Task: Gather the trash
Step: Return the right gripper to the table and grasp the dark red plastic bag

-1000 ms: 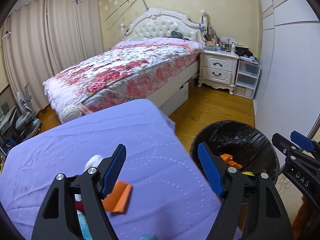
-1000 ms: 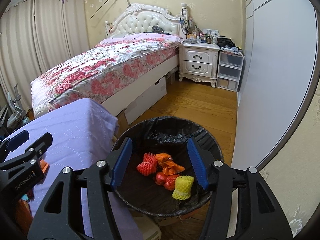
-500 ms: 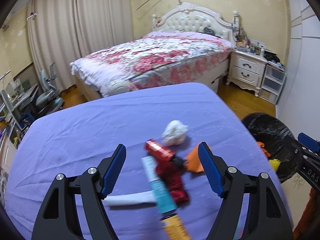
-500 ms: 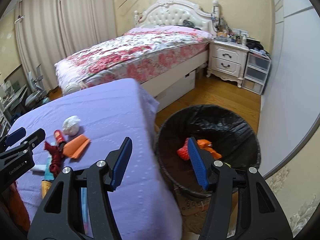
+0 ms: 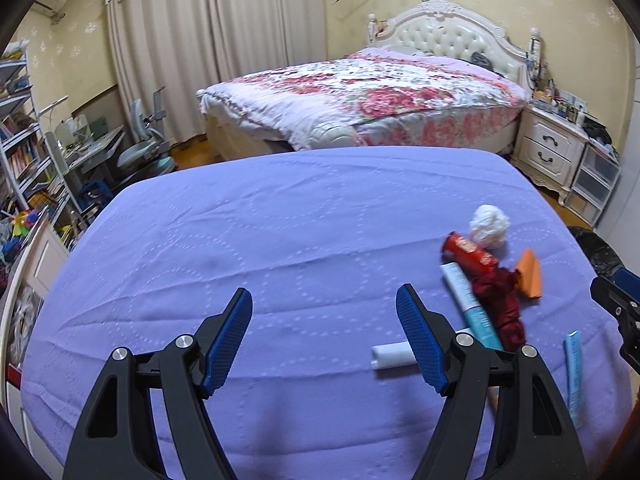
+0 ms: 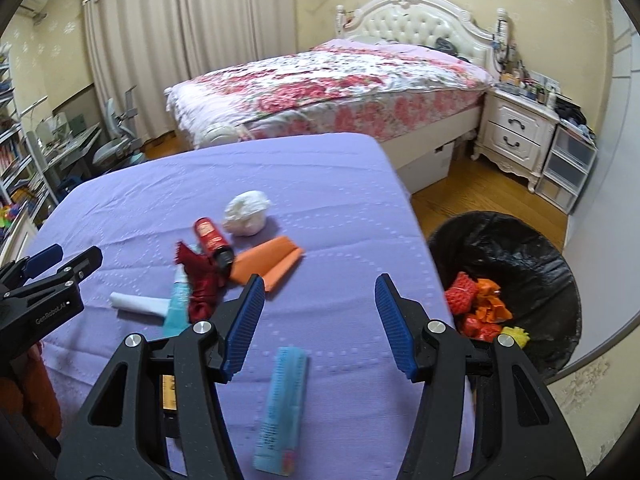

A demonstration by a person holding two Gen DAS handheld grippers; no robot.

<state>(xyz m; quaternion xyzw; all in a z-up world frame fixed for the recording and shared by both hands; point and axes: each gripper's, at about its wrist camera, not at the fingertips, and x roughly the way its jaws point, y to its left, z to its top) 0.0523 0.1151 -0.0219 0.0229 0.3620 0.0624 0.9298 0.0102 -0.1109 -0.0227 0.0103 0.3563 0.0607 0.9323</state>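
A home bedroom — floral-quilted bed (image 6: 332, 88) with tufted headboard (image 6: 416, 24), white nightstand (image 6: 516, 136), long curtains (image 6: 192, 40) — bookshelves (image 5: 20, 128) at left.

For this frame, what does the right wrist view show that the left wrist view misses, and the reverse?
Only the right wrist view shows inside the black-lined trash bin: red mesh trash and orange scraps.

Only the left wrist view shows the cluttered bookshelf at far left.

Both show the crumpled white tissue, red cylindrical can, folded orange paper and purple tablecloth.
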